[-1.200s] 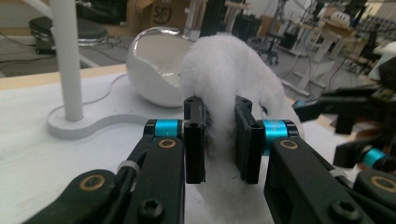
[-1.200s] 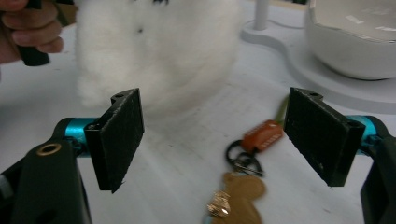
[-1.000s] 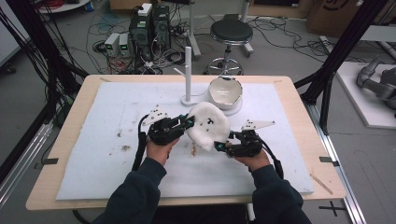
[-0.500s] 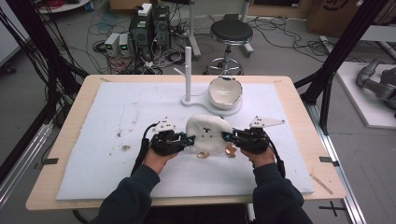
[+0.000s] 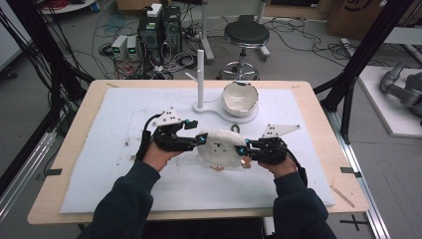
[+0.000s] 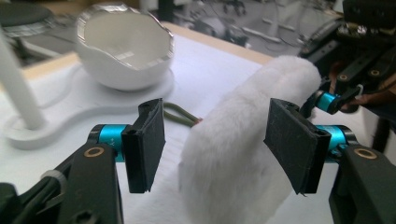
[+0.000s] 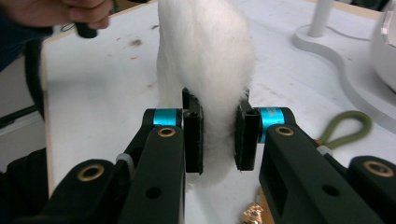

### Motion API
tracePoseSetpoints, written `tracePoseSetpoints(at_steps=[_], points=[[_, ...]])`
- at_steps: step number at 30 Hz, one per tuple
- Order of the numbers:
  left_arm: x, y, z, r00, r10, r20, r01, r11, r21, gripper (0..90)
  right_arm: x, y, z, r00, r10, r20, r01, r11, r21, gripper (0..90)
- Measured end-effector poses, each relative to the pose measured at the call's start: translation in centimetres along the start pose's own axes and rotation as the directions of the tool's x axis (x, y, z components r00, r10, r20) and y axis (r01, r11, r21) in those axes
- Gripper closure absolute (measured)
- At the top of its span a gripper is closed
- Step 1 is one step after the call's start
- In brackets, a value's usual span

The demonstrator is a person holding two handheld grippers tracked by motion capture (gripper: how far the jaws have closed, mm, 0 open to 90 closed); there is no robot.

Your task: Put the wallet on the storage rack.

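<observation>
So here's the setup: a person at a worktop covered with a white mat, one pair of tongs in each hand, and a fluffy white plush thing held up between them around the middle of the mat, in front of the white stand. The right tongs are clamped tight on the plush's right edge; in the right gripper view you can see both black pads squeezing the fur with barely a gap between them. The left tongs are a different story: their jaws have just been opening, and in the left gripper view the pads stand apart with the plush sitting between them. The right-hand pad looks to be just against the fur and the left-hand pad is clear of it, so it's not a grip. From the high view the plush shows a roundish pale face with a few small dark dots, and something small and coppery hangs at its lower edge, hard to make out. Behind it is a white stand with an upright post and a broken-eggshell-looking bowl on its base. An olive green cord loop lies on the mat near the stand's base, close to the plush. There are some brownish crumbs on the mat to the left of the left hand.
</observation>
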State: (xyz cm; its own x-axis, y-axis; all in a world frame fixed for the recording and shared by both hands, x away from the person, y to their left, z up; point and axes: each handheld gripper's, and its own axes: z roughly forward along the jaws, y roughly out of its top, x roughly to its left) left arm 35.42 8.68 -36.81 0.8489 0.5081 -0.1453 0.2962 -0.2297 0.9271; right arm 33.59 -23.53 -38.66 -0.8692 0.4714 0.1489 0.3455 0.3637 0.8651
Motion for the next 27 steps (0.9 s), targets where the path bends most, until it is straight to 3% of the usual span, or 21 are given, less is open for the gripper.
tracePoseSetpoints(at_steps=[1, 2, 3, 4, 8, 9, 10, 12, 14, 15, 20, 22, 24, 26, 27], points=[[0.0, -0.2, 0.4, 0.9996, -0.005, 0.027, 0.004, 0.9995, 0.033, 45.0, 0.2, 0.1, 0.2, 0.9998, -0.012, -0.015, 0.012, 1.000, 0.004, 78.0], [-0.3, -0.7, 1.0, 0.9978, 0.026, 0.061, -0.032, 0.9953, 0.092, 54.5, 0.3, 0.2, 0.2, 0.9998, -0.014, -0.014, 0.014, 1.000, 0.003, 77.9], [-0.3, -0.7, 1.0, 0.9978, 0.026, 0.061, -0.032, 0.9953, 0.092, 64.6, 0.3, 0.3, 0.2, 0.9999, -0.014, -0.007, 0.014, 1.000, 0.004, 77.8], [-0.4, -1.2, 1.1, 0.9964, 0.029, 0.079, -0.039, 0.9918, 0.122, 71.8, 0.3, 0.2, 0.1, 0.9999, -0.014, 0.007, 0.014, 1.000, 0.001, 77.5], [-0.5, -1.7, 0.9, 0.9966, 0.005, 0.082, -0.011, 0.9970, 0.077, 77.0, 0.0, 0.1, -0.2, 0.9994, 0.015, 0.031, -0.014, 1.000, -0.025, 72.8], [-0.5, -1.8, 0.7, 0.9971, -0.003, 0.076, -0.001, 0.9983, 0.058, 77.6, 0.0, 0.1, -0.3, 0.9970, 0.015, 0.075, -0.011, 0.998, -0.058, 55.7], [-0.4, -2.1, 0.3, 0.9985, -0.021, 0.050, 0.021, 0.9997, 0.012, 77.8, -0.1, 0.0, -0.4, 0.9941, 0.028, 0.105, -0.020, 0.997, -0.073, 48.5], [-0.1, -2.4, -0.2, 0.9975, -0.054, 0.047, 0.056, 0.9970, -0.054, 78.0, -0.4, -0.1, -0.6, 0.9908, 0.057, 0.122, -0.046, 0.995, -0.090, 42.0], [0.1, -2.6, -0.7, 0.9971, -0.061, 0.046, 0.065, 0.9923, -0.106, 78.0, -0.5, -0.3, -0.7, 0.9896, 0.077, 0.122, -0.065, 0.993, -0.096, 40.5], [0.1, -2.6, -0.7, 0.9971, -0.061, 0.046, 0.065, 0.9923, -0.106, 77.9, -0.6, -0.3, -0.6, 0.9895, 0.079, 0.122, -0.067, 0.993, -0.096, 40.4], [0.0, -2.6, -1.1, 0.9969, -0.054, 0.057, 0.062, 0.9868, -0.150, 77.9, -0.8, -0.5, 0.1, 0.9908, 0.102, 0.090, -0.094, 0.992, -0.084, 43.9], [-0.2, -2.6, -1.1, 0.9966, -0.049, 0.067, 0.059, 0.9852, -0.161, 77.9, -0.7, -0.5, 0.4, 0.9934, 0.099, 0.059, -0.094, 0.993, -0.073, 54.4], [-0.4, -2.6, -0.9, 0.9975, -0.036, 0.061, 0.044, 0.9876, -0.151, 77.8, -0.5, -0.3, 0.6, 0.9960, 0.087, 0.024, -0.085, 0.994, -0.064, 62.1], [-0.4, -2.8, -0.9, 0.9979, -0.039, 0.052, 0.046, 0.9910, -0.126, 77.4, -0.4, -0.2, 0.6, 0.9966, 0.074, 0.036, -0.072, 0.996, -0.056, 74.8], [-0.4, -2.9, -0.7, 0.9982, -0.039, 0.046, 0.043, 0.9956, -0.083, 76.8, -0.7, -0.1, 0.3, 0.9947, 0.097, 0.033, -0.094, 0.991, -0.092, 78.4]])
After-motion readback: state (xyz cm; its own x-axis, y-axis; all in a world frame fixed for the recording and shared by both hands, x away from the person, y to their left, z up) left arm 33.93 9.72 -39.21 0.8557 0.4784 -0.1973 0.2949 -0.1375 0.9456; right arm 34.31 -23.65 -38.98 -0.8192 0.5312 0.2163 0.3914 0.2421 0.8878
